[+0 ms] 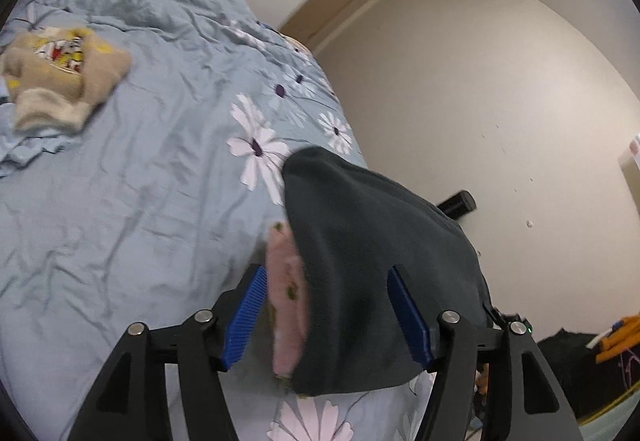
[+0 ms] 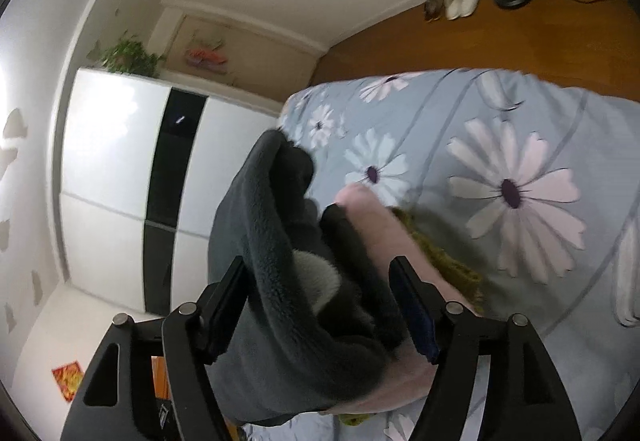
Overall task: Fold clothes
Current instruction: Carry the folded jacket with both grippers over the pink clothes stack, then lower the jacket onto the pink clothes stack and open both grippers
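Blue flowered bedding spreads under everything. On it, far from the dark fleece garment, a beige top lies bunched. That fleece, over pink cloth, hangs unfolded. Left gripper stands wide, cloth between its jaws. Right gripper's grip: cannot tell.

The left gripper stands with jaws spread wide, its blue pads on either side of a dark grey fleece garment and a pink cloth beside it. Both lie on the bed, covered in blue floral bedding. A beige printed garment lies well apart, upper left.
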{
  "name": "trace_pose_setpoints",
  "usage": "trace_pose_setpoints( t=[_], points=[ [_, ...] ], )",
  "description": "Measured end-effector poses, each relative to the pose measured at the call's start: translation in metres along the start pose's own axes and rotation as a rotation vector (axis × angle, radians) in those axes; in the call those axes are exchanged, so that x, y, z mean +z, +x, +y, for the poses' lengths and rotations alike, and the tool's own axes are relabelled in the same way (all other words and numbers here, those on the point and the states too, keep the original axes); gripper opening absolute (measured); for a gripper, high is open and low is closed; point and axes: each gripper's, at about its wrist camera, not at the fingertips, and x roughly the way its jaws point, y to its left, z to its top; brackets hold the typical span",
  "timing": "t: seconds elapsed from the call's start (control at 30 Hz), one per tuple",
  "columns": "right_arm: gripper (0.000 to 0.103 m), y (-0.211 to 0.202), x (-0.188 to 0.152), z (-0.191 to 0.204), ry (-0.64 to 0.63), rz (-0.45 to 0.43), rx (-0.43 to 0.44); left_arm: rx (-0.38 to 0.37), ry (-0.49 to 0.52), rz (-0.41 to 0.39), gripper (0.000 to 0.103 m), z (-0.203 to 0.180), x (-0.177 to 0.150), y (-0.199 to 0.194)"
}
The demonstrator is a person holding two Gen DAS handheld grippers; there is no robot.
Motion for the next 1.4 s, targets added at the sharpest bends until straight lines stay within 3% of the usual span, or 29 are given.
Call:
trace_pose_setpoints(
  t=[0.13, 0.2, 0.33, 0.5, 0.6, 0.67, 0.8, 0.9, 0.97, 1.07, 1.13, 1.4],
  points=[
    [0.072, -0.026, 0.007, -0.002, 0.006, -0.055, -0.077, 0.051, 0.013, -0.018, 0.068, 0.007, 0.010, -0.006],
    [0.072, -0.043, 0.012, 0.006, -0.015, -0.102, -0.167, 0.088, 0.065, -0.024, 0.068, -0.003, 0.012, -0.009],
    [0.072, -0.069, 0.023, 0.051, -0.142, -0.186, -0.313, 0.123, 0.184, -0.041, 0.069, -0.036, 0.017, -0.011],
    [0.072, -0.063, 0.014, 0.145, -0.440, -0.190, -0.326, 0.147, 0.382, -0.041, 0.074, -0.098, 0.009, 0.004],
    [0.072, -0.036, -0.010, 0.184, -0.592, -0.136, -0.308, 0.178, 0.470, -0.038, 0.075, -0.126, -0.002, 0.017],
    [0.072, -0.011, -0.027, 0.193, -0.637, -0.071, -0.289, 0.183, 0.478, -0.024, 0.075, -0.132, -0.009, 0.026],
    [0.072, 0.032, -0.059, 0.199, -0.745, 0.048, -0.291, 0.198, 0.513, 0.011, 0.075, -0.142, -0.023, 0.046],
    [0.072, 0.048, -0.066, 0.197, -0.833, 0.052, -0.342, 0.232, 0.566, 0.013, 0.075, -0.148, -0.029, 0.061],
    [0.072, 0.051, -0.057, 0.193, -0.819, 0.023, -0.373, 0.246, 0.580, 0.022, 0.075, -0.151, -0.032, 0.071],
    [0.072, 0.063, -0.048, 0.187, -0.800, 0.048, -0.361, 0.250, 0.570, 0.051, 0.075, -0.152, -0.035, 0.087],
    [0.072, 0.076, -0.041, 0.181, -0.798, 0.055, -0.415, 0.253, 0.576, 0.057, 0.075, -0.152, -0.038, 0.092],
    [0.073, 0.101, -0.026, 0.154, -0.745, 0.119, -0.461, 0.265, 0.597, 0.082, 0.079, -0.151, -0.048, 0.112]
  ],
)
